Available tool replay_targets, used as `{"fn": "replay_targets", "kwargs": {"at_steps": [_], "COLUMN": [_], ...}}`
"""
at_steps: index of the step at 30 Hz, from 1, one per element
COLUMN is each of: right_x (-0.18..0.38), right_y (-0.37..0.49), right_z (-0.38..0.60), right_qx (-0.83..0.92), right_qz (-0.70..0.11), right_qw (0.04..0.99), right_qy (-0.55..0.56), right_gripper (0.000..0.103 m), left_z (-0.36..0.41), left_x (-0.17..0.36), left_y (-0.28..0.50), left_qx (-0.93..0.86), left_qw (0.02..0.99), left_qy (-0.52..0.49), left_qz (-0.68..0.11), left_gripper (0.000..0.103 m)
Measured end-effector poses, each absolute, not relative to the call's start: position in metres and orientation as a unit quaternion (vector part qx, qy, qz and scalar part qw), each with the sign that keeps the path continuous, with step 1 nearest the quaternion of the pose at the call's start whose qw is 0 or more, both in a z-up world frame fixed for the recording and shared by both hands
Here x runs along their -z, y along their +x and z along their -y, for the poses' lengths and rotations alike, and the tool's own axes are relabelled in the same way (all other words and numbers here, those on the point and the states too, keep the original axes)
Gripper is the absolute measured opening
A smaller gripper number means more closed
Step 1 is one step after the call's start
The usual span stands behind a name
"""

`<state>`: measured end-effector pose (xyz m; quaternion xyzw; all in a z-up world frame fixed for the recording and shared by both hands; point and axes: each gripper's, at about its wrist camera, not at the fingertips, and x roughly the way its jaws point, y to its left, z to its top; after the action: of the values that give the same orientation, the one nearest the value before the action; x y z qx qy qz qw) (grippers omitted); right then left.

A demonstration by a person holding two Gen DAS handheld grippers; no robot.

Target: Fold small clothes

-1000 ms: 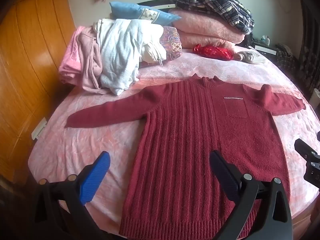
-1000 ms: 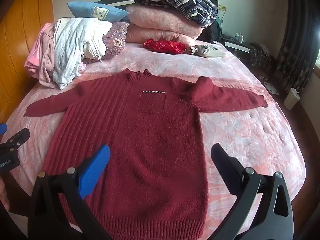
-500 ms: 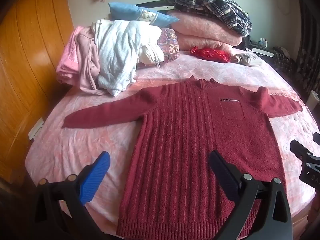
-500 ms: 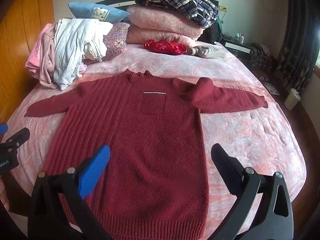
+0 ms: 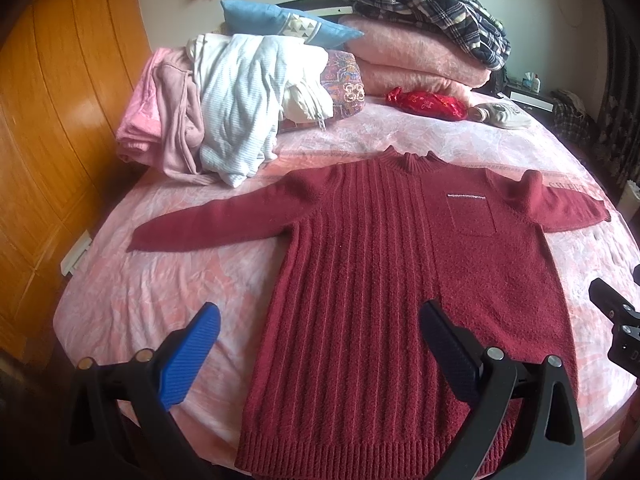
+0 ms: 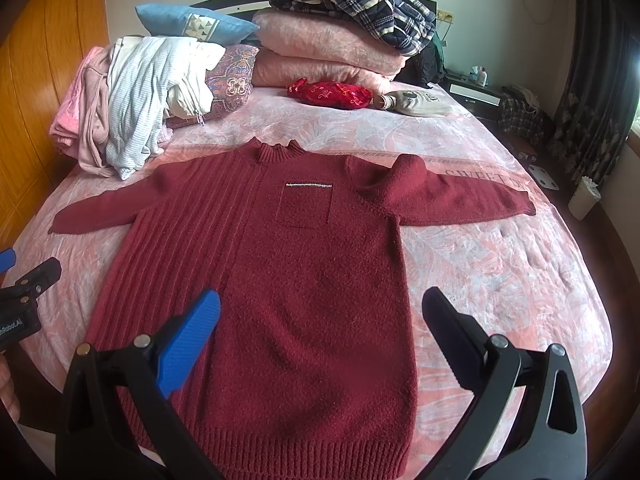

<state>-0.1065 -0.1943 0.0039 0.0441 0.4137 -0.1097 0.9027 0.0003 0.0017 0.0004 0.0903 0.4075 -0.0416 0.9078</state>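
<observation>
A dark red knitted sweater (image 5: 400, 264) lies flat, front up, on the pink bedspread, both sleeves spread sideways and the hem toward me; it also shows in the right wrist view (image 6: 312, 272). My left gripper (image 5: 320, 324) is open and empty, held above the sweater's lower left part. My right gripper (image 6: 320, 312) is open and empty above the sweater's lower right part. The right gripper's tip shows at the right edge of the left wrist view (image 5: 616, 320), and the left gripper's tip at the left edge of the right wrist view (image 6: 28, 292).
A heap of pink and white clothes (image 5: 224, 108) lies at the bed's back left. Folded pink blankets (image 5: 416, 60) with a plaid garment (image 5: 432, 4) on top, a blue pillow (image 5: 280, 28), a red pouch (image 5: 428, 102) and a beige cap (image 6: 412, 102) lie at the headboard. A wooden wall (image 5: 52, 120) stands on the left.
Both grippers have drawn back and up a little, so more of the bed shows. The sweater has not moved. Both stay open.
</observation>
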Motion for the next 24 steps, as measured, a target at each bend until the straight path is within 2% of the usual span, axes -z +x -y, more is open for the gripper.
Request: {"fn": "replay_targets", "kwargs": {"at_steps": [24], "right_x": [-0.0035], "right_y": [-0.1096], "right_z": [0.1991], "right_qx": [0.110], "right_qz": [-0.412], "right_qw": [0.903], "right_qy": [0.045], "right_gripper": [0.100], "left_z": [-0.0038], "left_x": [0.0006], "left_y": [0.0010], "left_qx": [0.041], "left_qw": [0.907], "left_qy": [0.089], "left_qz": [-0.409], "left_gripper": [0.099]}}
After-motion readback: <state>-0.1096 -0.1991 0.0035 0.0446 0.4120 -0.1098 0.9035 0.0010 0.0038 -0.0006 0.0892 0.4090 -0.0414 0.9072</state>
